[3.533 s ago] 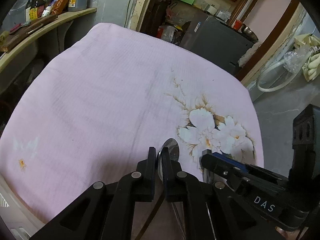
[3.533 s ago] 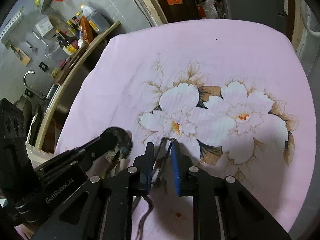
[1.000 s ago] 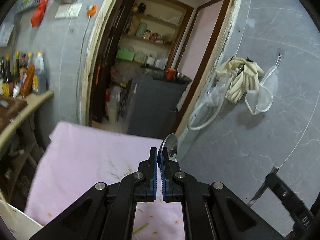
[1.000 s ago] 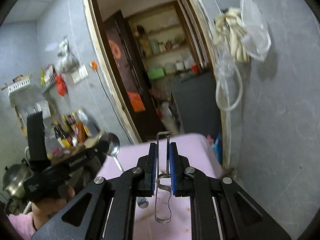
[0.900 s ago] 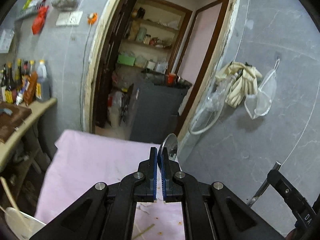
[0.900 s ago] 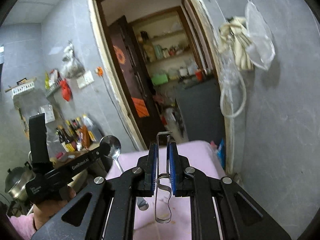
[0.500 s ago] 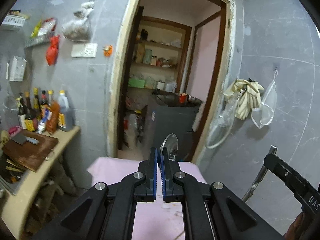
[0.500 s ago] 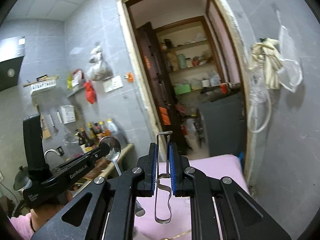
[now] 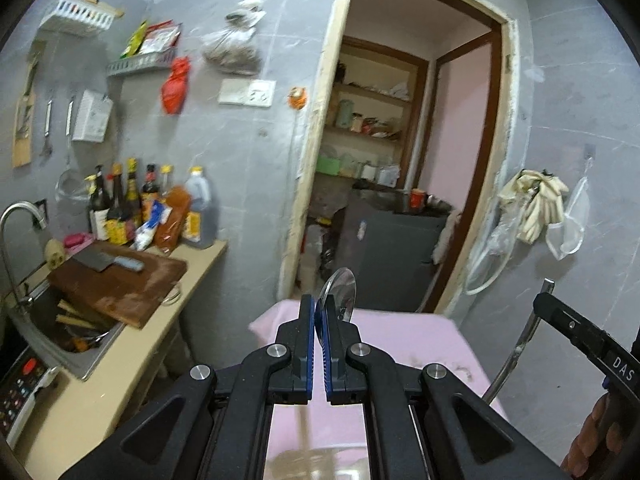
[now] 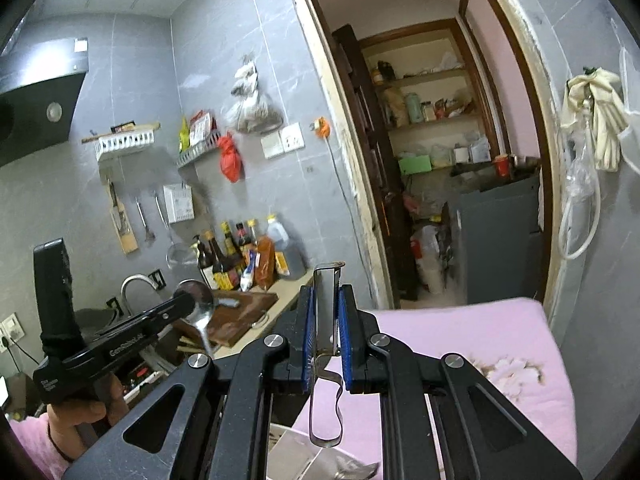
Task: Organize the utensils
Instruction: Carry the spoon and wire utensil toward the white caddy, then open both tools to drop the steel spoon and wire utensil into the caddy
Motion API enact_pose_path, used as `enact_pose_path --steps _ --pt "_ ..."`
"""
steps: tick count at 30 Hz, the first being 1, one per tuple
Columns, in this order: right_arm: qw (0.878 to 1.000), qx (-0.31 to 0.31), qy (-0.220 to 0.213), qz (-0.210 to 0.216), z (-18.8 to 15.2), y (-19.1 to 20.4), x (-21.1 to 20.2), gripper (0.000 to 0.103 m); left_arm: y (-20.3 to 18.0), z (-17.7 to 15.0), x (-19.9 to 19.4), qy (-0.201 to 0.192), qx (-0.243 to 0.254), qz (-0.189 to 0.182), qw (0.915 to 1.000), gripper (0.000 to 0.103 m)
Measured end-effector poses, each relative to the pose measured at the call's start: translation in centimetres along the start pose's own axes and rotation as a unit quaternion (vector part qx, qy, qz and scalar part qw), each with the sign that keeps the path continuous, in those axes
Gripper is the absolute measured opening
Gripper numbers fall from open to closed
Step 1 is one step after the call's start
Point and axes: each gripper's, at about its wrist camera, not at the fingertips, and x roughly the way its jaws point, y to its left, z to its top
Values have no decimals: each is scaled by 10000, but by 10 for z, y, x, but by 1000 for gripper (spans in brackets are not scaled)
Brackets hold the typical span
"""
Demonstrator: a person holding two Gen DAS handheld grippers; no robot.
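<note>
My left gripper [image 9: 318,314] is shut on a steel spoon [image 9: 338,288], whose bowl sticks up past the blue pads. It is held in the air above the pink flowered tablecloth [image 9: 420,344]. My right gripper [image 10: 325,320] is shut on a steel peeler [image 10: 326,292] made of a bent strip, its looped handle hanging below the pads. In the right wrist view the left gripper [image 10: 182,306] and its spoon [image 10: 198,312] are at lower left, held by a hand. The right gripper's finger [image 9: 576,332] shows at the right of the left wrist view.
A counter [image 9: 160,320] on the left carries a wooden cutting board [image 9: 120,284] with a cleaver, several sauce bottles [image 9: 152,208] and a sink with a faucet [image 9: 20,216]. An open doorway [image 9: 392,184] lies ahead, and gloves [image 9: 536,204] hang on the right wall.
Both grippers have risen off the cloth and swung left, bringing the counter, bottles and sink into view. The spoon and the peeler stay held as before.
</note>
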Motion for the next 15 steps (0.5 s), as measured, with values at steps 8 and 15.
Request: enact_pose_path --steps 8,15 --pt "9988 67 472 -109 -61 -9 33 11 15 -42 18 26 451 213 9988 4" --pt "9975 78 676 -173 -95 -10 47 11 11 -75 31 67 792 282 9964 4"
